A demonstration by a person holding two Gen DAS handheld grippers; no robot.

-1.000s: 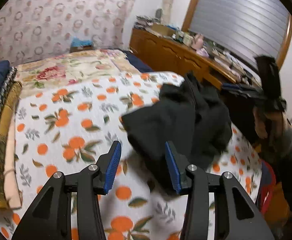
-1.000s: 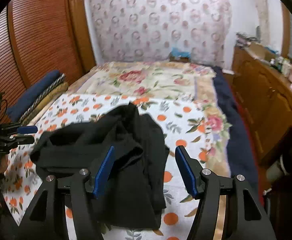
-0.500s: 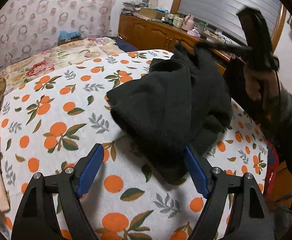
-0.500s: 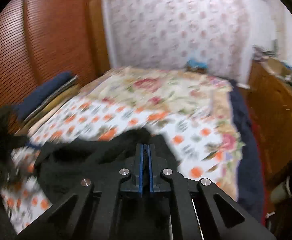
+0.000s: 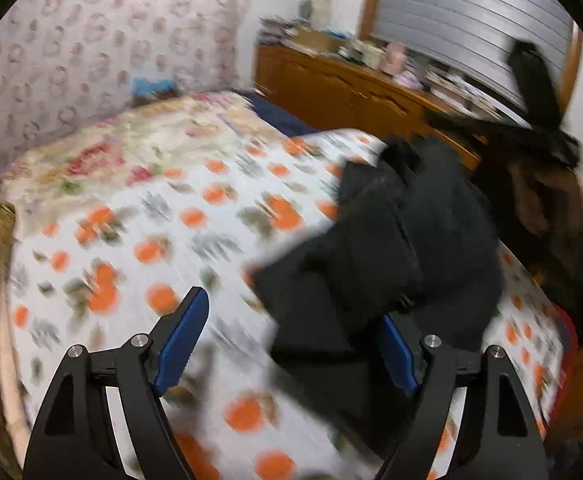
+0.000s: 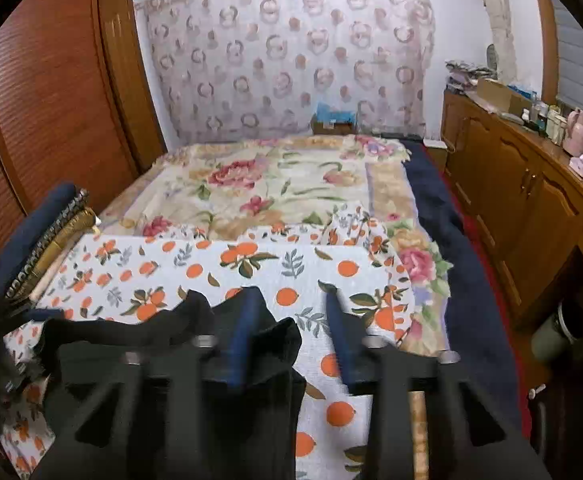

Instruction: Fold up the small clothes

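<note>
Black garment [image 5: 375, 264] bunched on the orange-print sheet [image 5: 139, 240], near the bed's right edge at the near end. Left tongs [image 5: 291, 336] released and wide, nothing gripped; garment's near corner lies over the right pad, left pad over bare sheet. Right tongs [image 6: 291, 340] opening, pads clear of cloth; garment [image 6: 171, 344] under and left of the left finger, bare sheet between the pads

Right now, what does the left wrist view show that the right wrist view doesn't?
Left wrist only: the window shutter and the hand carrying the right gripper. Right wrist only: the wooden wardrobe and stacked folded blankets. Both: the black garment, the orange-print sheet and the dresser.
</note>
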